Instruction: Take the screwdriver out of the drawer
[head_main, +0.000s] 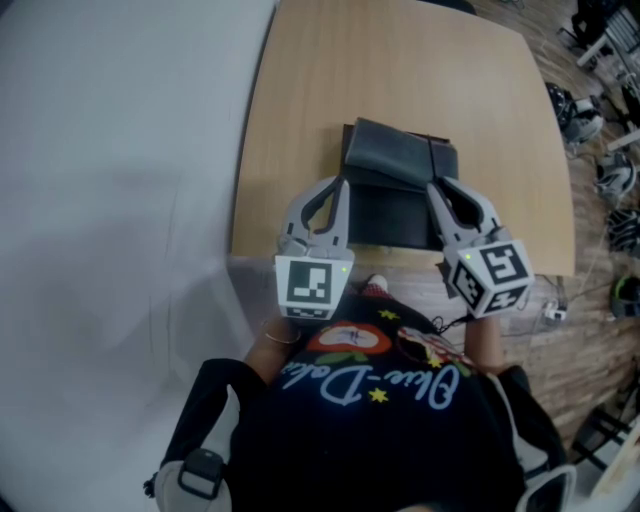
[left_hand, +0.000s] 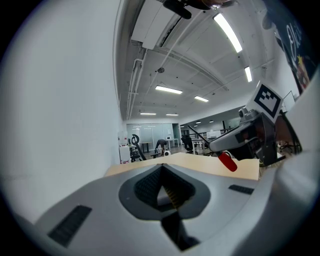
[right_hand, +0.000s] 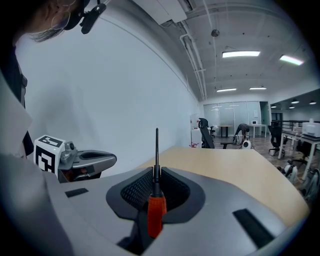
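The screwdriver (right_hand: 155, 210) has a red handle and a thin black shaft. It stands upright between the jaws of my right gripper (right_hand: 156, 172), which is shut on it. In the left gripper view its red handle (left_hand: 227, 161) sticks out under that gripper. A dark grey drawer box (head_main: 400, 190) sits on the wooden table (head_main: 300, 120). Both grippers hover over its near part, my left gripper (head_main: 342, 188) at the box's left side and my right gripper (head_main: 437, 190) at its right side. My left gripper (left_hand: 162, 167) has its jaws together with nothing between them.
A white wall (head_main: 110, 200) runs along the table's left side. To the right of the table the wooden floor (head_main: 600, 150) holds cables and chair bases. The person's dark shirt (head_main: 370, 420) fills the bottom of the head view. Far off, an office with desks and chairs (right_hand: 205, 132) shows.
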